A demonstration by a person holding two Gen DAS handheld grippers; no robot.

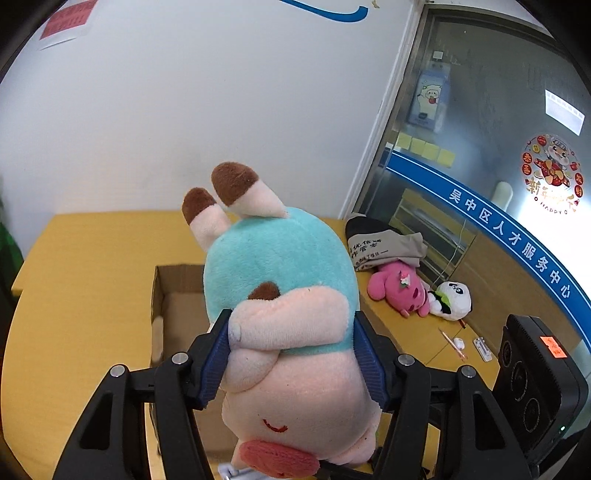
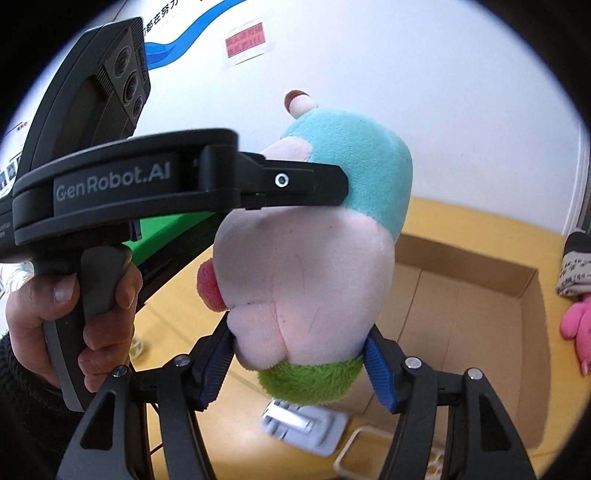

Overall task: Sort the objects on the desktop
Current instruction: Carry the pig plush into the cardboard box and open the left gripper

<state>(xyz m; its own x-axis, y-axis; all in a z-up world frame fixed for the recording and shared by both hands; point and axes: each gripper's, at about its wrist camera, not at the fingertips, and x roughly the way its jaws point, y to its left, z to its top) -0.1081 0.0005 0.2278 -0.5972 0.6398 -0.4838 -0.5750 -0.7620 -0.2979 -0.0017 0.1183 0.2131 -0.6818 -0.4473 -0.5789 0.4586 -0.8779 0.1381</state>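
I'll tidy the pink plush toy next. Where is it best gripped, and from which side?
Probably across the soft middle of the pink plush toy, coming from above. It lies flat on the yellow table, its far end against the panda plush, with folded cloth behind; the near side looks freest.

in front of me a plain white wall point(image 1: 192, 110) carries a red notice point(image 1: 66, 20) and a blue painted swoosh point(image 1: 332, 13). my yellow bench point(image 1: 81, 266) runs up to it. to the right stands a frosted glass partition point(image 1: 491, 110) with a blue lettered band point(image 1: 517, 240), yellow sticky notes point(image 1: 424, 147) and a round festive sticker point(image 1: 552, 173).
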